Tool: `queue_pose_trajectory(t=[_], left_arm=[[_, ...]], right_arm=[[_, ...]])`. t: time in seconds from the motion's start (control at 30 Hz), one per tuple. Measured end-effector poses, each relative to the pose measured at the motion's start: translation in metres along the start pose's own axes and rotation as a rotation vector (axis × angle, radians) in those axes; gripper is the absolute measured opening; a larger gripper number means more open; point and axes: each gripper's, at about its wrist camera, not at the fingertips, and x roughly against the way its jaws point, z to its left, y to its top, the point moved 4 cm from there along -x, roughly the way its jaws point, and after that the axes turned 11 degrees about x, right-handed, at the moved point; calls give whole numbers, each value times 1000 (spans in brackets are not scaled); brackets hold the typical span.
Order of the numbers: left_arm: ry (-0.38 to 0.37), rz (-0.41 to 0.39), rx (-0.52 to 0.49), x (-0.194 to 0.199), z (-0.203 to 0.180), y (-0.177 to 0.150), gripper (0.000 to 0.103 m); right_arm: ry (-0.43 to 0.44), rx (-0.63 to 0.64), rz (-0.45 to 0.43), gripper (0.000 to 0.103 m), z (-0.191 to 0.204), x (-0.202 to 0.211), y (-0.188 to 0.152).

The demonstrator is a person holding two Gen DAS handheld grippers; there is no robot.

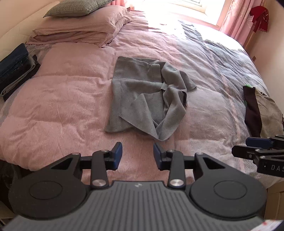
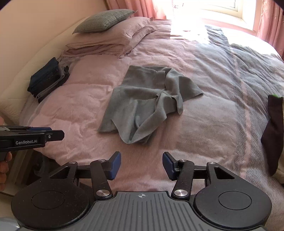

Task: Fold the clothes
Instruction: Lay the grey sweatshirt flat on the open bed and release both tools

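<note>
Dead ahead at twelve o'clock, grey garment lies crumpled mid-bed; my left gripper and right gripper hover released, empty. Pinching bunched layers could drag the duvet.

A pink duvet covered the bed. At the duvet's far left end lay stacked pink pillows beneath a checked cushion; pink curtains hung beyond its far edge.
</note>
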Motion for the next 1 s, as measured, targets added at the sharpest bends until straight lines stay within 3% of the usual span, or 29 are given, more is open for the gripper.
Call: queue_pose_trajectory(t=[0.17, 0.4, 0.67, 1.0], left_arm=[[10, 11, -15, 8, -10, -29, 34], [5, -29, -5, 22, -12, -35, 34], [-8, -55, 9, 23, 5, -15, 36], [-35, 1, -46, -10, 48, 34, 36]], right_arm=[[8, -10, 3, 49, 0, 9, -21], [-11, 31, -51, 49, 2, 23, -13], [-10, 50, -51, 49, 20, 4, 11], [-33, -27, -18, 49, 48, -46, 50]])
